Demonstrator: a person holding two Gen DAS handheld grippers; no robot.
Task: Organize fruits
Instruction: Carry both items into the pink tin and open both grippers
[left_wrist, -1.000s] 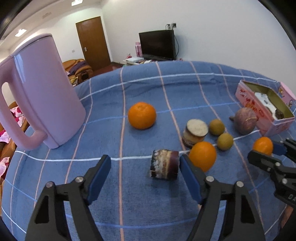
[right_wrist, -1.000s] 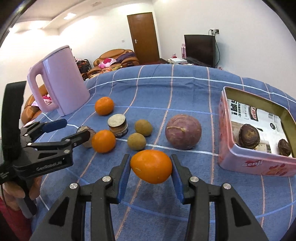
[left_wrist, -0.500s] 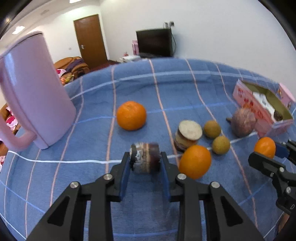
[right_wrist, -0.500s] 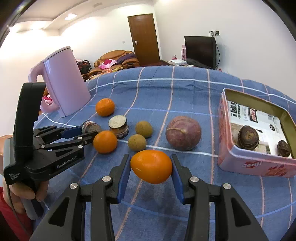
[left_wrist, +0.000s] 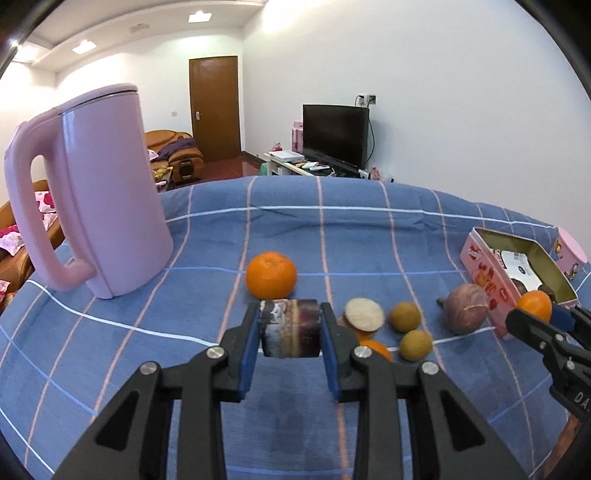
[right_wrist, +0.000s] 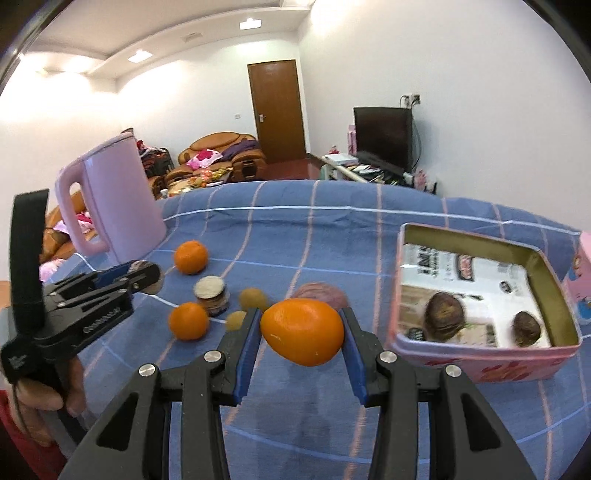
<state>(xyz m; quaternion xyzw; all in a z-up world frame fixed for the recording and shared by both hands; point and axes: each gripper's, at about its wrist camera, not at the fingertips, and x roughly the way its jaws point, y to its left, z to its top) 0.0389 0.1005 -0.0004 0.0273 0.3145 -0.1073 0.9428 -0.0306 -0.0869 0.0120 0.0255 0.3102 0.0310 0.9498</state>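
Note:
My left gripper (left_wrist: 290, 330) is shut on a dark purple cut chunk (left_wrist: 291, 326) and holds it just above the blue checked cloth (left_wrist: 295, 236). My right gripper (right_wrist: 301, 332) is shut on an orange (right_wrist: 302, 331), lifted off the cloth left of the open pink tin (right_wrist: 480, 354). Two dark fruits (right_wrist: 445, 314) lie in the tin. On the cloth sit two more oranges (right_wrist: 191, 256) (right_wrist: 188, 320), a second cut chunk (right_wrist: 211, 291), two small brown round fruits (left_wrist: 405, 316) (left_wrist: 415, 344) and a purple fruit (left_wrist: 466, 308).
A tall pink kettle (left_wrist: 99, 192) stands at the far left of the cloth. A person's hand (right_wrist: 40, 398) grips the left tool. The tin's pink lid (left_wrist: 570, 249) lies behind the tin. A television and sofas fill the room beyond.
The left jaws closed from wide open onto the dark chunk and lifted it off the cloth. The right gripper rose slightly with its orange, nearer the tin.

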